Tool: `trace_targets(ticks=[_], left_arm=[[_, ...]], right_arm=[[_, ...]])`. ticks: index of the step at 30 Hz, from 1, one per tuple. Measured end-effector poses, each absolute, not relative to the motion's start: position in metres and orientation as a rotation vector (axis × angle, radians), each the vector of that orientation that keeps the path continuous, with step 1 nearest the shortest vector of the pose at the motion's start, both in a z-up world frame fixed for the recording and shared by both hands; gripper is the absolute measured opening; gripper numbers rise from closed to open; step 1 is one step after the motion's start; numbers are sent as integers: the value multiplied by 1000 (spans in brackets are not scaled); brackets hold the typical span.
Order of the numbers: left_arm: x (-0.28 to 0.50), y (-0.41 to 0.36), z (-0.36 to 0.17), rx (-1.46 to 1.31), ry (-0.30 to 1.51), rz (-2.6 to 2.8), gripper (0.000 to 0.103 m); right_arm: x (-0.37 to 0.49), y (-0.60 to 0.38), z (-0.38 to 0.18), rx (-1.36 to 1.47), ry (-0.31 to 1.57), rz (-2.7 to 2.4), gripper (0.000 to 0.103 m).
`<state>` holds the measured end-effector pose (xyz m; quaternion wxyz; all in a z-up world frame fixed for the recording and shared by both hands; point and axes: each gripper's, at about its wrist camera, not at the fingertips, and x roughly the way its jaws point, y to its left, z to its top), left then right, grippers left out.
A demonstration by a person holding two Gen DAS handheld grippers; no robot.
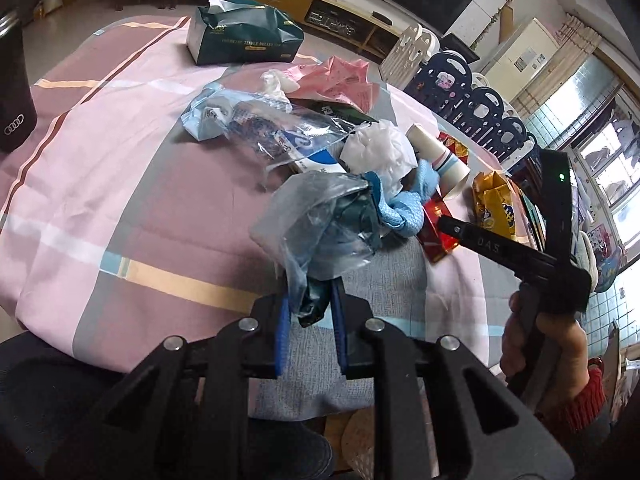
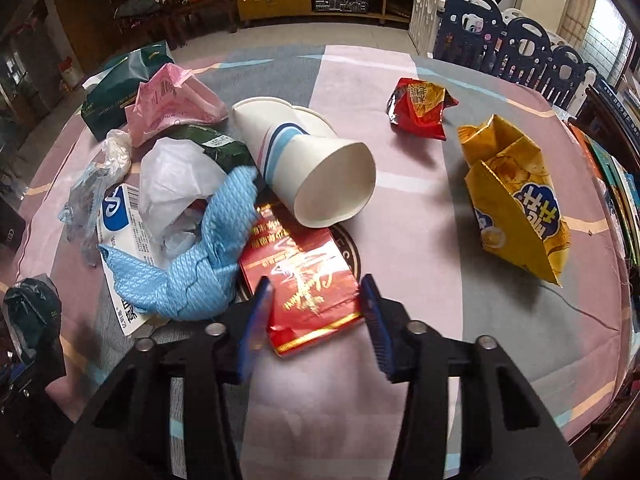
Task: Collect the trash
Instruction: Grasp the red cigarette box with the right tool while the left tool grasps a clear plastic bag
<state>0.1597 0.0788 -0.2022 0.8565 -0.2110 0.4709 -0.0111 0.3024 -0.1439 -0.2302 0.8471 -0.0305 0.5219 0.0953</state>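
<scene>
My left gripper (image 1: 310, 310) is shut on a crumpled clear and dark green plastic wrapper (image 1: 320, 224), held above the table; that wrapper also shows at the left edge of the right wrist view (image 2: 34, 312). My right gripper (image 2: 316, 296) is open, its jaws on either side of the near end of a red and gold packet (image 2: 304, 276) lying on the table. A paper cup (image 2: 316, 168) lies on its side behind the packet. A blue cloth (image 2: 200, 264), a white bag (image 2: 176, 184), a pink wrapper (image 2: 172, 100), a red snack bag (image 2: 420, 106) and a yellow chip bag (image 2: 516, 196) lie around.
The table has a pink and grey checked cloth (image 1: 100, 184). A green tissue pack (image 1: 244, 34) sits at the far side, a black Audi-logo flask (image 1: 14, 92) at the far left. A navy and white play fence (image 2: 516, 40) stands beyond the table. Books (image 2: 616, 184) line the right edge.
</scene>
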Motion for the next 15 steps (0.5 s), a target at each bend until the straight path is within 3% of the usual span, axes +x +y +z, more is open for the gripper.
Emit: trace_targets(ticks=[1,2,5,6,7,8,9,15], left_arm=[[160,79,-202,-442,990,-22,19],[160,79,-202,-443,989,-23,19],[160,79,-203,-444,991,-21,19],[160,78,-203,-443,992,-20,20],[160,78,-203,-441,992,-19,20],[161,78,-203,-440,992,-18,20],[160,78,-203,-441,992,-16,20],[161,79,-205,-449,998,-14,20]], right_arm=[[300,-145,-230,-57,1107,209,23],[298,-150,-229,-33,1121,226,19],[292,-153,-228,-13,1133,251,20],[290,-152,-226,-35,1119,235,24],[291,-152,-224,-55,1107,216,47],[293,-152,-223,-75,1094,186,77],[295,-151,-221,-81,1077,166,85],[311,-130,-236,-134,1115,144,86]])
